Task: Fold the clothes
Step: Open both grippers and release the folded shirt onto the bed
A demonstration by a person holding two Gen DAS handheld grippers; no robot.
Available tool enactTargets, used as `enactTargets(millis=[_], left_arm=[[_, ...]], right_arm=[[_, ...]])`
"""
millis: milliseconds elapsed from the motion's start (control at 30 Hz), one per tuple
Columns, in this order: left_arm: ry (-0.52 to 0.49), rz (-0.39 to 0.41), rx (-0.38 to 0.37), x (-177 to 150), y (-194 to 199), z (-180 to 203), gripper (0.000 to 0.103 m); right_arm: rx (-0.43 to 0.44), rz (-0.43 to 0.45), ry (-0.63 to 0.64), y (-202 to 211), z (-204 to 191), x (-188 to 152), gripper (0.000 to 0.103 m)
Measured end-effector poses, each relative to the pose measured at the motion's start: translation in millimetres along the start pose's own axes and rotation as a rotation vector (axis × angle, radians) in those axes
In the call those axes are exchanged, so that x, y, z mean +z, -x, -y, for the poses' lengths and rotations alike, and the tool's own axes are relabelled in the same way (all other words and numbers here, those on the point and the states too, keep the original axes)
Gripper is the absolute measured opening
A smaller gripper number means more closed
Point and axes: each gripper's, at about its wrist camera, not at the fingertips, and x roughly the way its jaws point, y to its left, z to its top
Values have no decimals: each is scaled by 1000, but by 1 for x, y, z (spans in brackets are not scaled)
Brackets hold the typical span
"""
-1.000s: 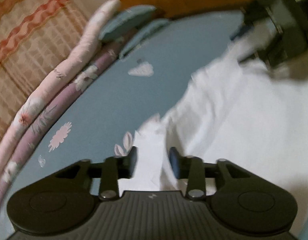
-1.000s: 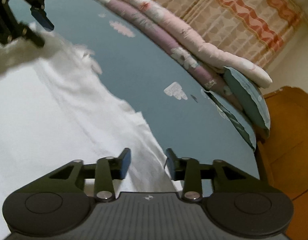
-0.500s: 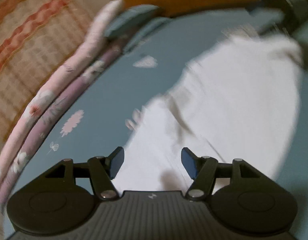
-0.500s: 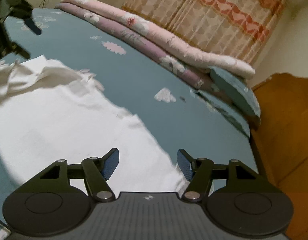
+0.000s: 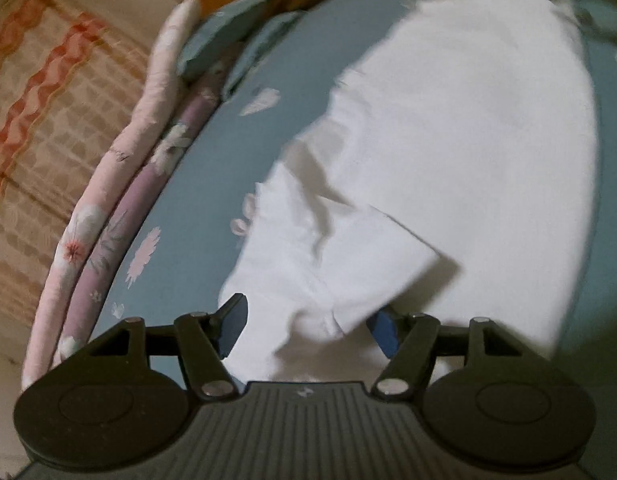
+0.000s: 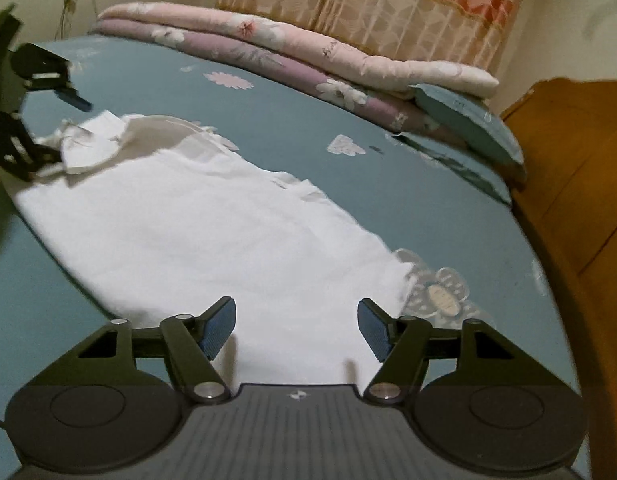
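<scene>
Operator: Starting with the largest item, what lies under your grippers?

Technician: You are working over a teal-blue bed sheet printed with pale flowers. It covers the whole work surface in both wrist views. Behind it hangs a beige curtain with wavy red bands. An orange-brown wooden panel stands at one end of the bed.

Operator: Where is the garment?

Technician: The white cloth garment lies spread mostly flat on the sheet, between your two grippers. In the left wrist view, one end of it is folded up and creased, with a raised flap casting a shadow. In the right wrist view, that same crumpled end sits just beside the left gripper.

Operator: What else rests on the bed?

Technician: A folded pink floral quilt lies on a folded lilac floral quilt along the curtain side. Two teal pillows lie at their end, near the wooden panel.

Operator: State the grippers.

Technician: Your left gripper has its jaws spread wide; the garment's folded end lies between them, unclamped. Your right gripper is likewise spread wide above the garment's opposite edge, gripping nothing. Its blue fingertip pads are clear of the cloth.
</scene>
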Motion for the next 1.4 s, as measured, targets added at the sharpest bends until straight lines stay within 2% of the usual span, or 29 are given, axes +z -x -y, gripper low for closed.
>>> enactTargets(millis=[67, 167, 367, 433, 567, 667, 800, 867, 933, 1033, 1100, 1167, 1267, 1400], left_arm=[[86, 4, 7, 1, -3, -19, 73], [213, -8, 46, -2, -11, -47, 73], [424, -112, 120, -20, -36, -85, 73], [501, -109, 103, -26, -34, -91, 72], [656, -36, -11, -35, -10, -92, 72], [706, -6, -109, -40, 4, -75, 71], [767, 19, -245, -47, 19, -51, 72], [809, -14, -290, -57, 17, -43, 72], [860, -79, -299, -74, 12, -39, 71], [881, -72, -330, -82, 21, -41, 72], [875, -72, -309, -77, 32, -44, 72], [840, -36, -295, -67, 43, -44, 73], [826, 13, -329, -55, 47, -41, 78], [829, -23, -329, -47, 30, -25, 78]], right_arm=[[3, -6, -13, 3, -4, -3, 72], [6, -9, -24, 4, -5, -4, 72], [10, -9, -37, 7, -3, -3, 75], [12, -8, -42, 8, -2, -3, 75], [21, -18, -70, 7, 4, -6, 75], [34, -30, -122, 4, 13, -9, 75], [69, -34, -257, -5, 36, -10, 75], [66, -35, -299, -7, 45, -9, 75], [56, -30, -316, -6, 52, -9, 75], [44, -37, -331, -4, 58, -14, 75], [31, -41, -340, -2, 61, -19, 75], [28, -41, -352, -2, 63, -23, 74], [73, -22, -384, -9, 59, -21, 74], [133, 2, -427, -17, 55, -20, 74]])
